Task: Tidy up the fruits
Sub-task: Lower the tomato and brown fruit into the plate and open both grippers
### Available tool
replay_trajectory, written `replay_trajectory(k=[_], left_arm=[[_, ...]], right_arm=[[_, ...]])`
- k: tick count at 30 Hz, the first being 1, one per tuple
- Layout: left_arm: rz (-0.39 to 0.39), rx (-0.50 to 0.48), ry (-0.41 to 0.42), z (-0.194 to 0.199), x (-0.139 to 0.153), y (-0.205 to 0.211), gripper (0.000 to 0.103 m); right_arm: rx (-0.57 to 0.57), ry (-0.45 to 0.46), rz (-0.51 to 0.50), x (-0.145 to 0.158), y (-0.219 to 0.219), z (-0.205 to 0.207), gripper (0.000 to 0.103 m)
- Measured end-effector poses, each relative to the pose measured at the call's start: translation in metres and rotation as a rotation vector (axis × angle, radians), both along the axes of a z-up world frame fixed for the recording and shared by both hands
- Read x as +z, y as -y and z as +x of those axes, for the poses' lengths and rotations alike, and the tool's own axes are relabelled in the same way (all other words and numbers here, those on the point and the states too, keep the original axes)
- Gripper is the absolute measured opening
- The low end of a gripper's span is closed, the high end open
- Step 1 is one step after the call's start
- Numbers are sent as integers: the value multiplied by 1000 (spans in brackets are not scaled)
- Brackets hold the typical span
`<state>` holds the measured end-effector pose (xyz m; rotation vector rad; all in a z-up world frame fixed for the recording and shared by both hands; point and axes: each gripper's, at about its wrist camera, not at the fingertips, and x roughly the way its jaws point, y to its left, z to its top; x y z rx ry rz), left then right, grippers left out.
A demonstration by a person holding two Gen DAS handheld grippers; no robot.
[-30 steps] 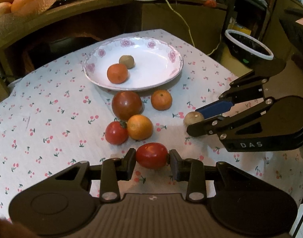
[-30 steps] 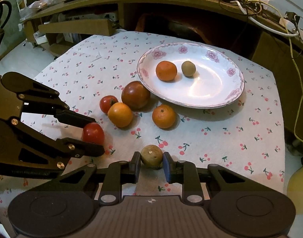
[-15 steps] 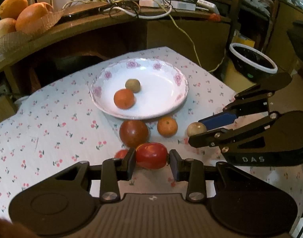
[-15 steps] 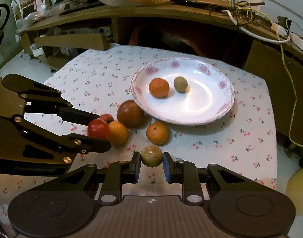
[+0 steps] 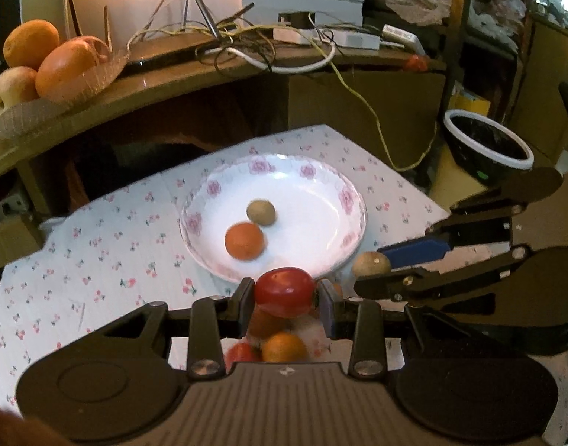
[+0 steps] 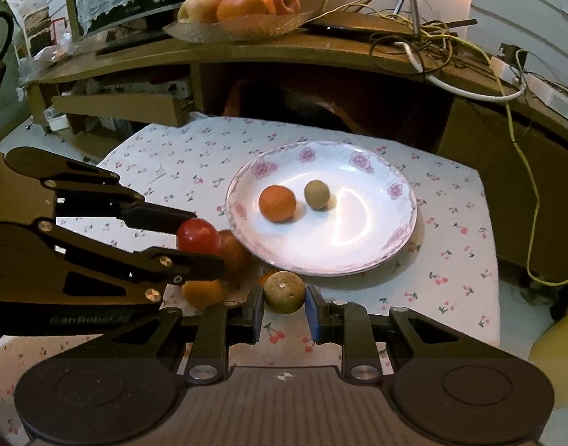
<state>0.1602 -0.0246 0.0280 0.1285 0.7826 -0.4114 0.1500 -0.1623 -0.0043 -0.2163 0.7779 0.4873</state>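
Note:
My left gripper [image 5: 285,303] is shut on a red tomato [image 5: 284,291] and holds it above the table, near the front rim of the white flowered plate [image 5: 343,200]. My right gripper [image 6: 284,306] is shut on a small brown-green round fruit [image 6: 284,292], also lifted, in front of the plate [image 6: 395,230]. The plate holds an orange [image 6: 277,203] and a second small green-brown fruit [image 6: 316,194]. Below the left gripper lie loose fruits: an orange [image 5: 284,347], a red tomato [image 5: 241,353] and a darker one, partly hidden. The left gripper [image 6: 200,238] shows in the right wrist view.
The table has a white cherry-print cloth [image 6: 451,252]. Behind it runs a wooden shelf [image 6: 284,52] with a glass bowl of oranges and apples [image 6: 239,7] and tangled cables [image 6: 432,41]. A black bucket with a white rim [image 5: 488,145] stands on the floor at the right.
Both grippers have risen from the cloth with their fruits and moved forward toward the plate. The loose fruits stay on the cloth, now below the left gripper.

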Motion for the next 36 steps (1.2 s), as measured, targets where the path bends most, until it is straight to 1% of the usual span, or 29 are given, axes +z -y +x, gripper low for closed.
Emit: replay_trajectory(k=[8, 15, 20, 30, 36], left_arm=[[-1, 29, 27, 18, 4, 9, 41], [1, 71, 8, 36, -7, 9, 41], [-3, 95, -12, 47, -15, 7, 41], [17, 115, -45, 57, -32, 6, 41], [28, 114, -40, 59, -34, 8, 41]], right_arm=[[-57, 38, 2, 6, 7, 13, 26], [-103, 55, -11, 4, 8, 31, 26], [-118, 47, -14, -1, 5, 45, 26], [-121, 36, -31, -13, 0, 60, 26], [-127, 30, -31, -16, -1, 65, 27]])
